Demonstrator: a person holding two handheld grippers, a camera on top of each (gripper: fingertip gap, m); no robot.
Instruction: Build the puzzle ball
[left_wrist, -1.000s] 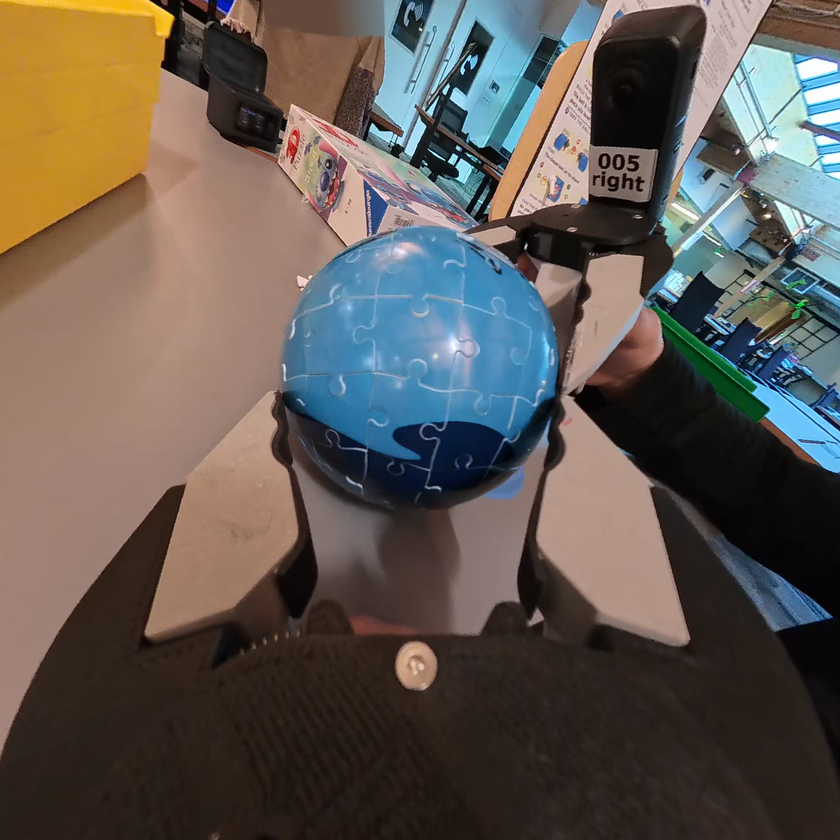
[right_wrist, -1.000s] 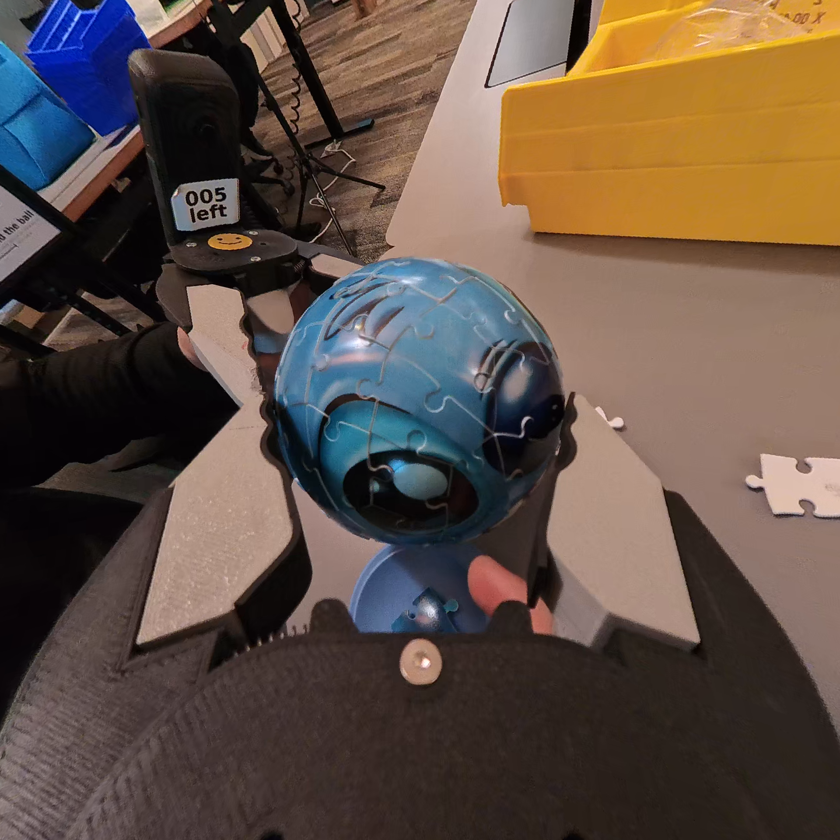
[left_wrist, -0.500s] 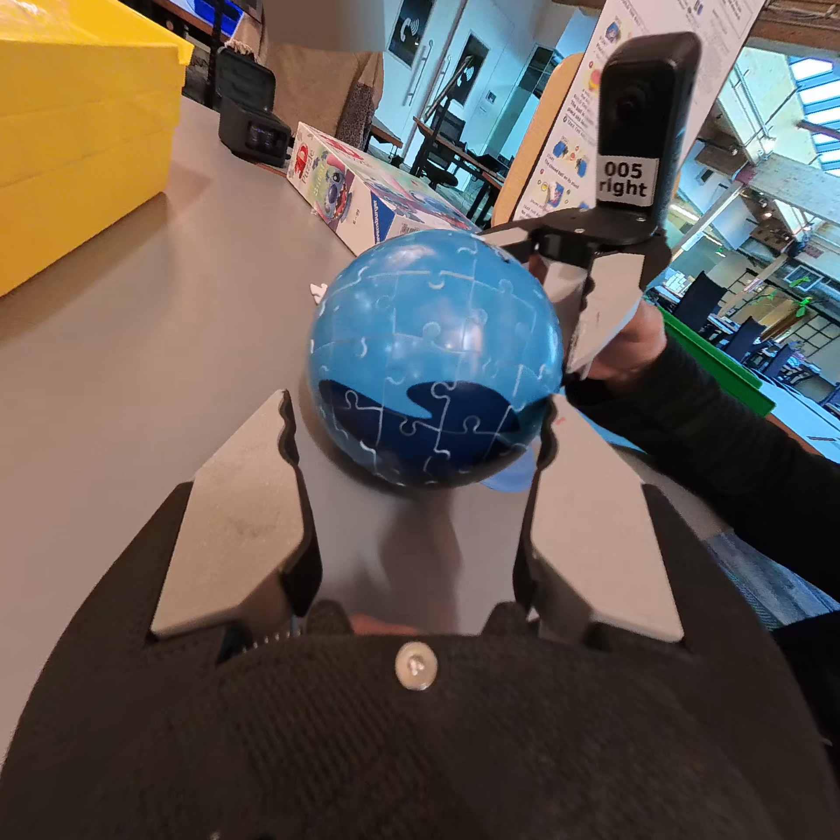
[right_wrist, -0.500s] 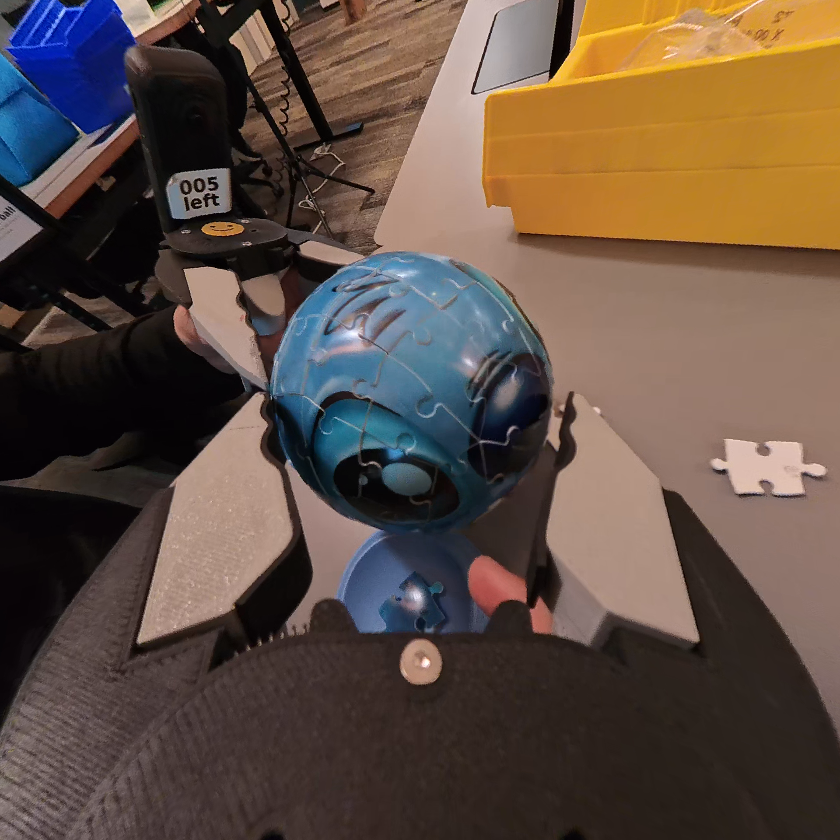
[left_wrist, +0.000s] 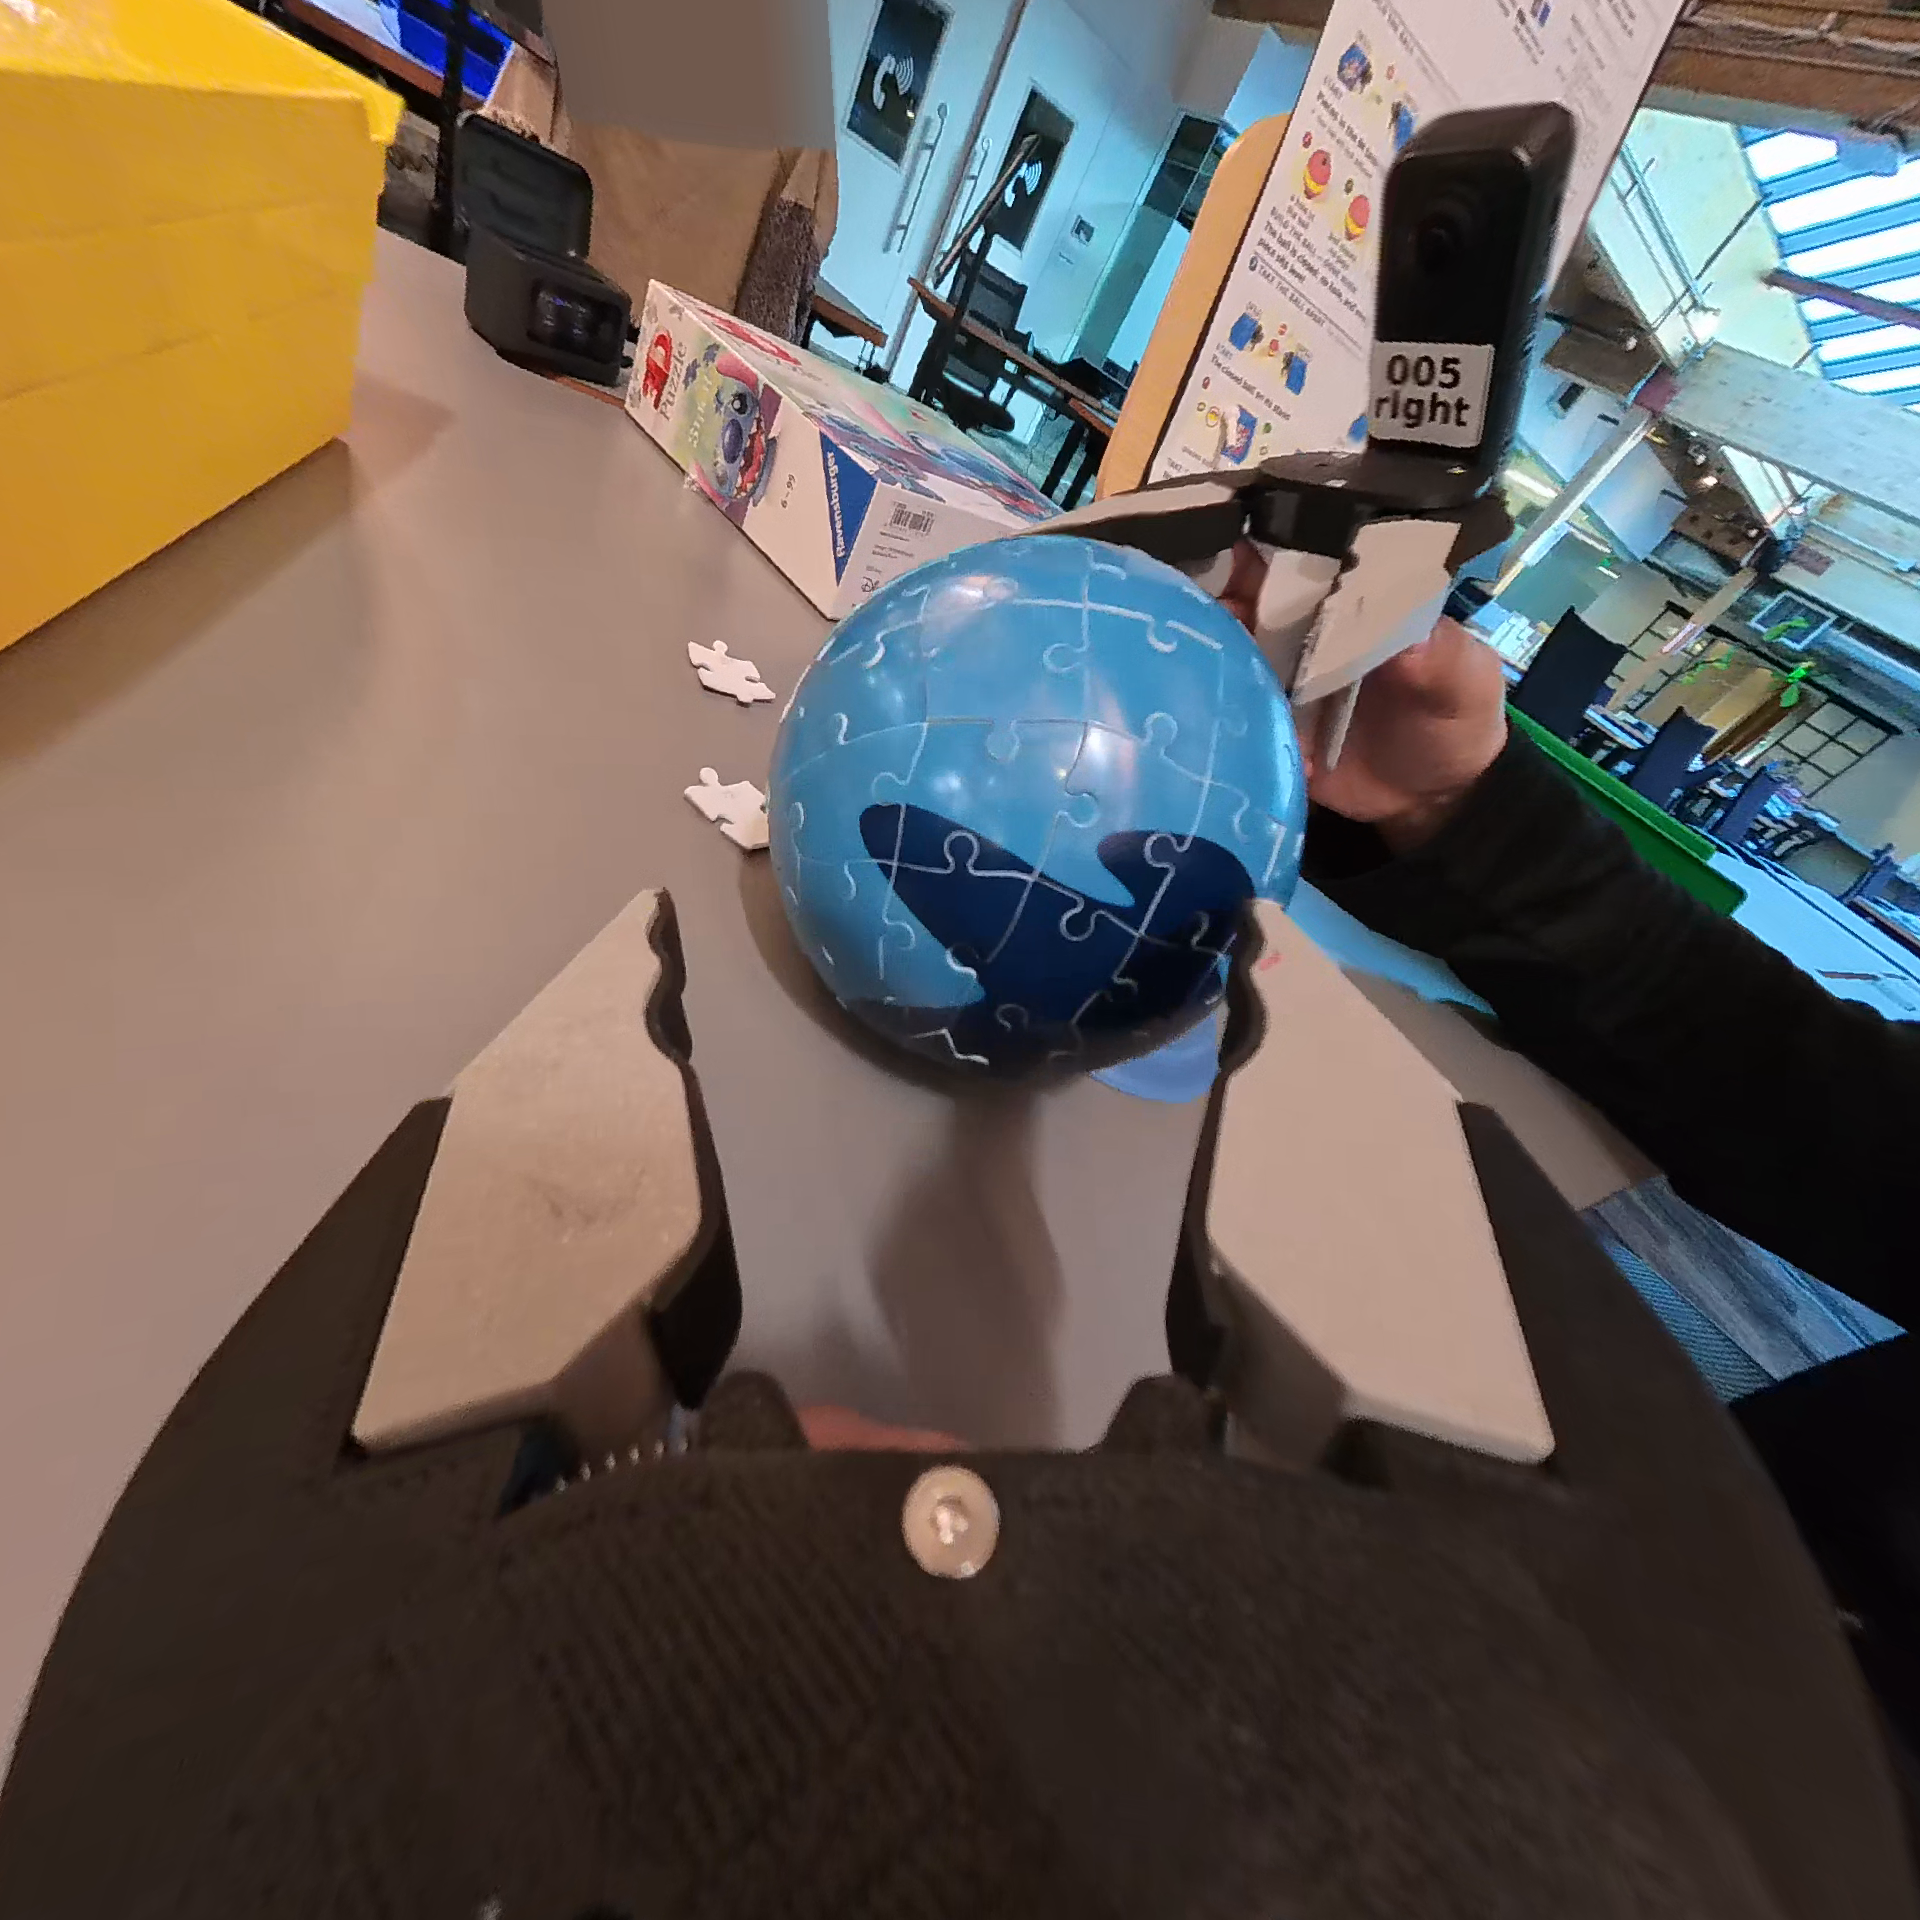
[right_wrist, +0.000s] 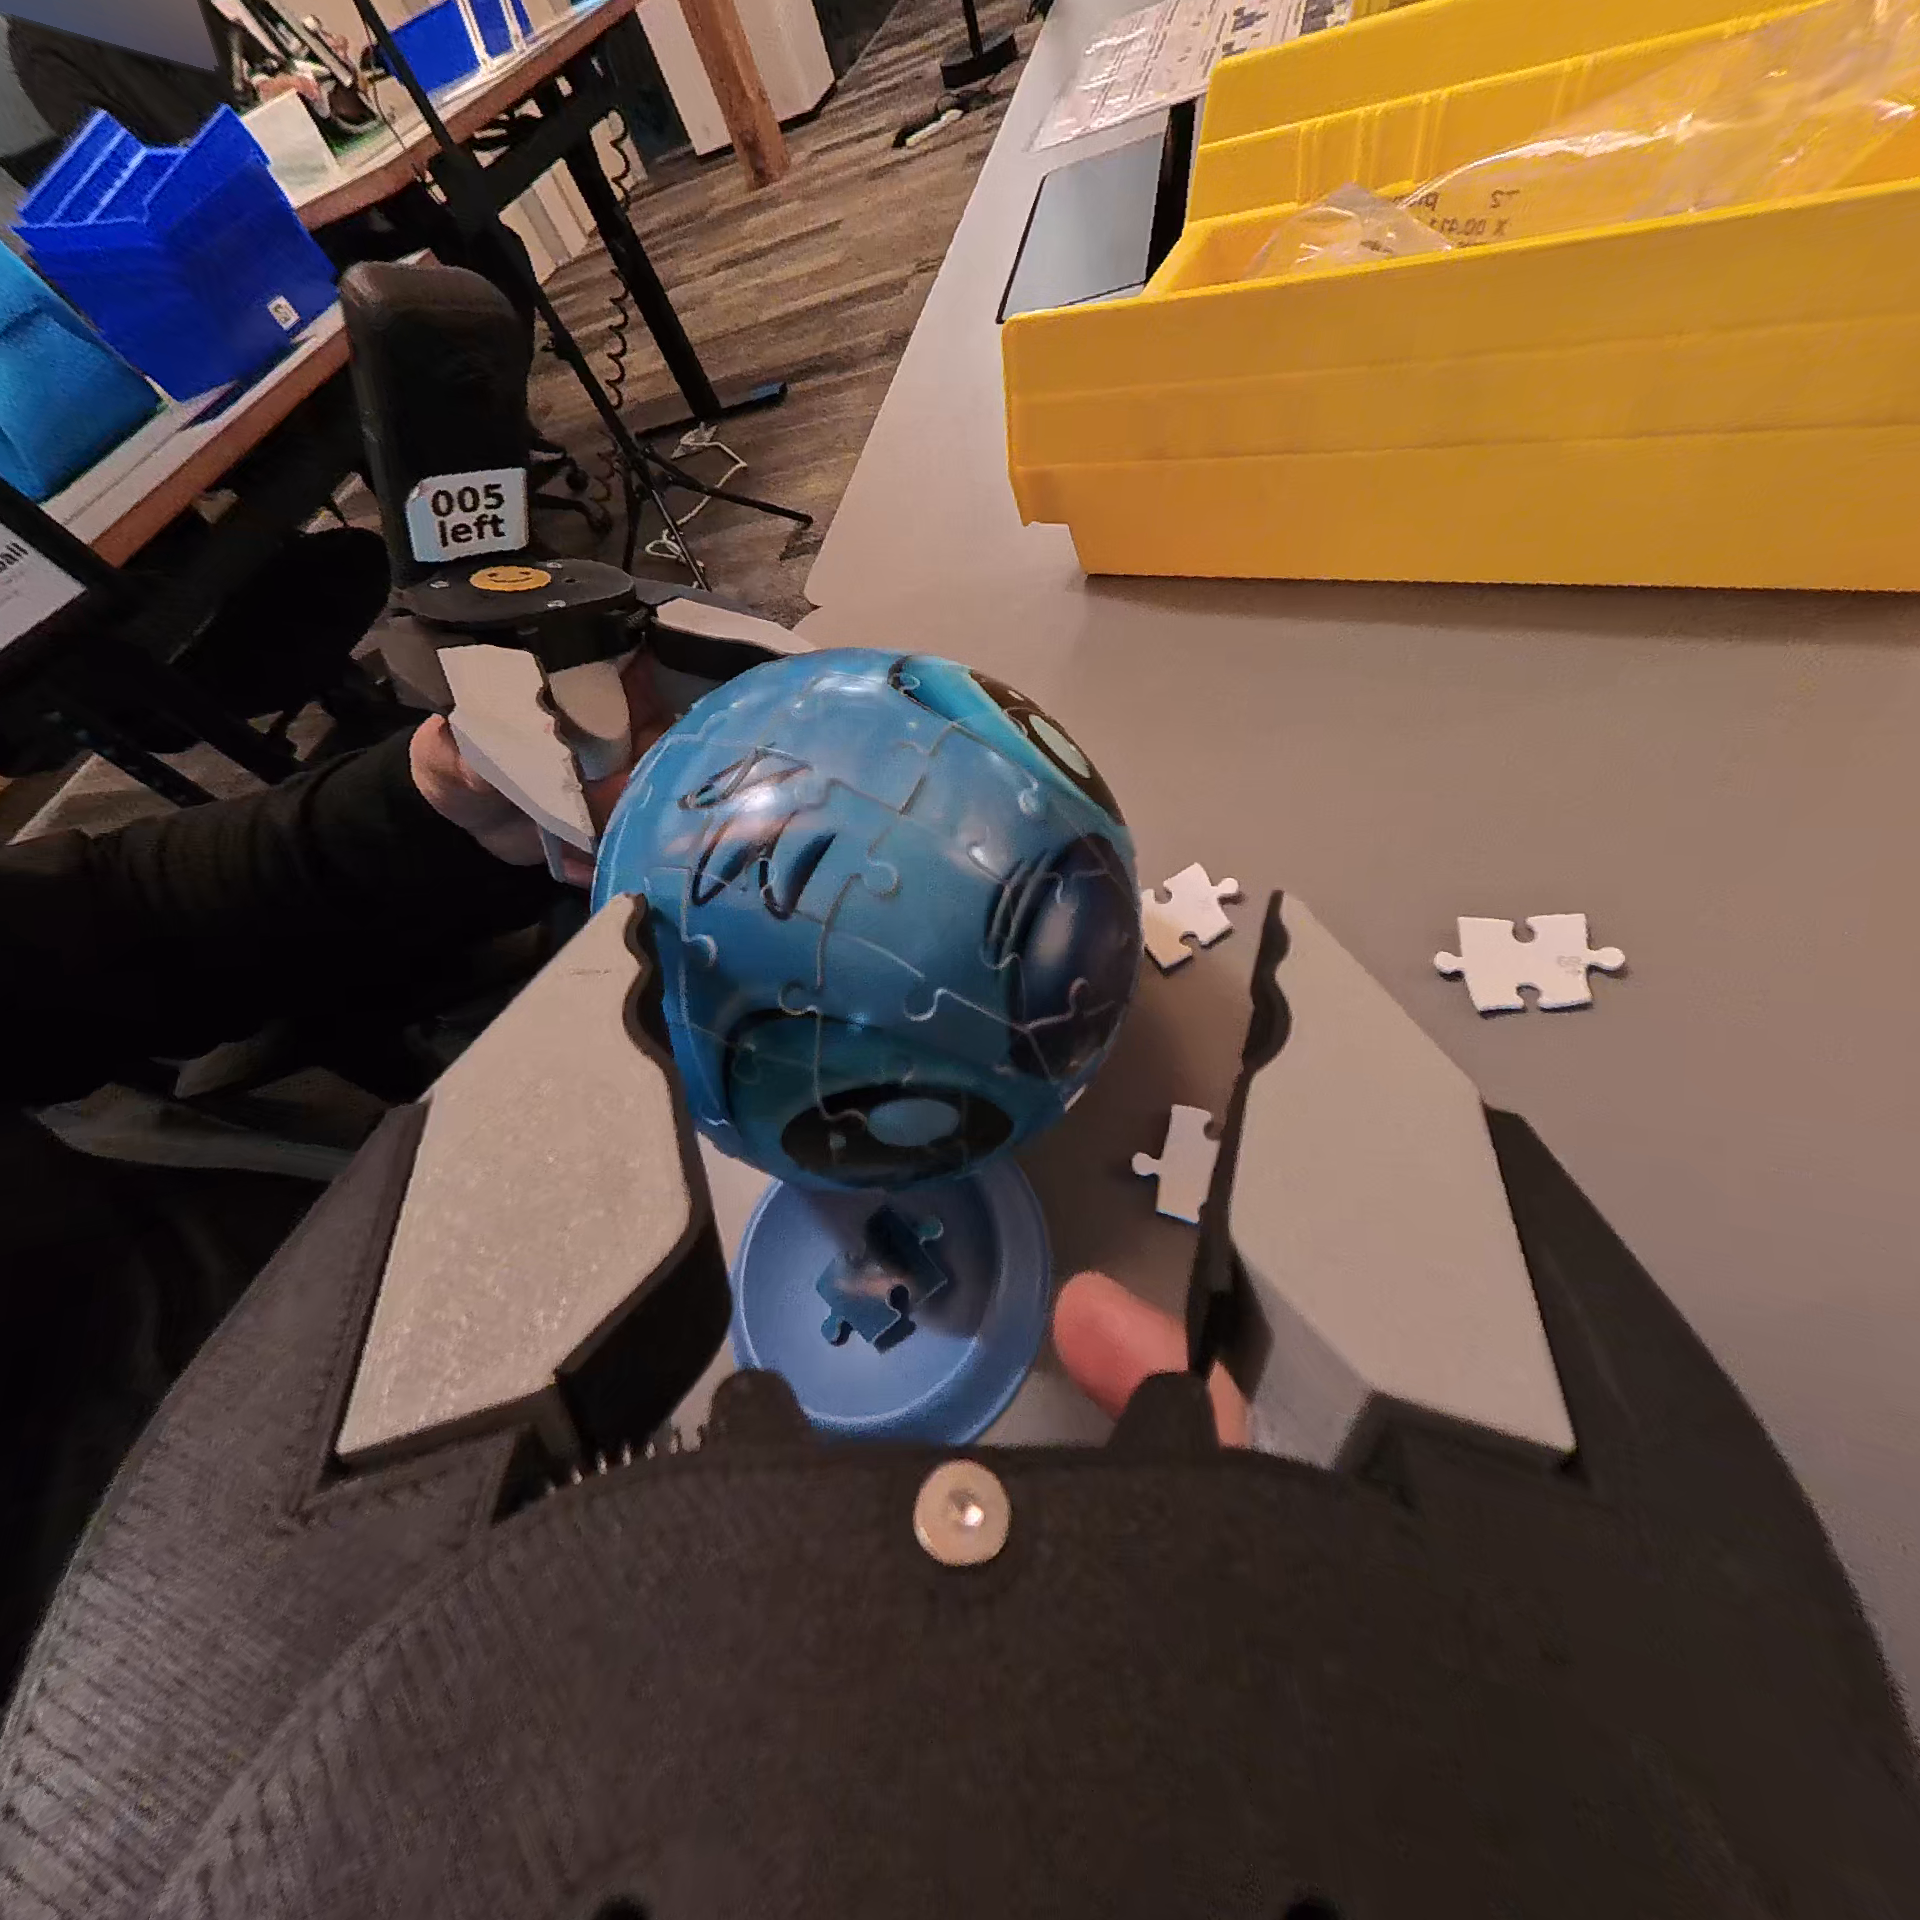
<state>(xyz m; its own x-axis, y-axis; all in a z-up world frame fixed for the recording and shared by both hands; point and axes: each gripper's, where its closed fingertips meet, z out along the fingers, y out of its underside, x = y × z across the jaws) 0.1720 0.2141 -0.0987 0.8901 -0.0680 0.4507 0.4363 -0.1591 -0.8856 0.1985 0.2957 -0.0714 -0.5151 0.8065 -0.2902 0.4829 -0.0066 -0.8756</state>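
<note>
Both hand-held grippers spread wide, gripping nothing | puzzle ball (right_wrist: 873, 935) on table | printed box (left_wrist: 821, 468)

Bright, even indoor light, glare on the ball (left_wrist: 1034, 800), wide-angle bending, edges blurred.

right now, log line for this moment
left tool open | right tool open | puzzle ball on table | blue piece in dish

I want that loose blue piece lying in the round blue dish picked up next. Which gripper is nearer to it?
Right. The right gripper is open directly above the blue dish, where the blue piece lies between its fingers. The left gripper is open on the puzzle ball's far side.
</note>
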